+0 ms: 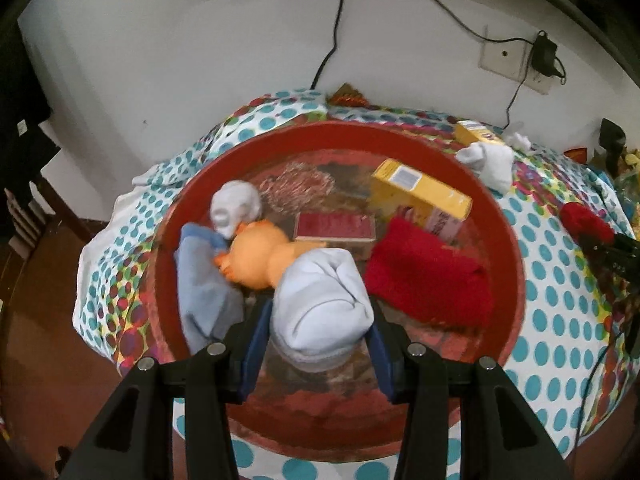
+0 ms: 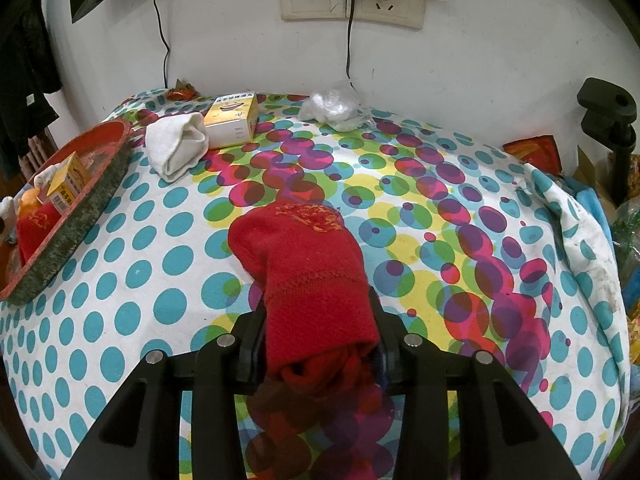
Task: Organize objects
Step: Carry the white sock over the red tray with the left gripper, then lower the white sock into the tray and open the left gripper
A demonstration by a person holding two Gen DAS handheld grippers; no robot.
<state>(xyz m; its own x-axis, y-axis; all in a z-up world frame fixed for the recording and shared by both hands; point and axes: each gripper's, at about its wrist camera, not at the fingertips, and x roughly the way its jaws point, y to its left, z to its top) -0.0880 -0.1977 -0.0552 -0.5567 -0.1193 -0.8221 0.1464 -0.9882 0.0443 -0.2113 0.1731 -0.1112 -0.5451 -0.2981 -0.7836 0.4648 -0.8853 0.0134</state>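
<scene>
**Q:** What lies nearest the left wrist camera?

**A:** The left gripper (image 1: pixel 320 312), its pads clamped on a rolled pale-blue sock (image 1: pixel 320 300). The sock's long axis runs toward 12 o'clock, out beyond the fingertips. It hangs over the near part of the red tray (image 1: pixel 516 272), so a release here would probably land it inside.

**Q:** What surrounds it, moving outward?

**A:** At 11 o'clock an orange toy (image 1: pixel 260 258); at 9 o'clock a second blue sock (image 1: pixel 204 292); at 2 o'clock a red sock (image 1: pixel 430 276) and, beyond it, a yellow box (image 1: pixel 420 194).

**Q:** And the right gripper (image 2: pixel 316 324)?

**A:** Its jaws close on another red sock (image 2: pixel 304 264), long axis also toward 12 o'clock, over the dotted cloth (image 2: pixel 160 264). The tray (image 2: pixel 76 216) lies well apart at 10 o'clock, so the left hand is judged much nearer the drop.
</scene>
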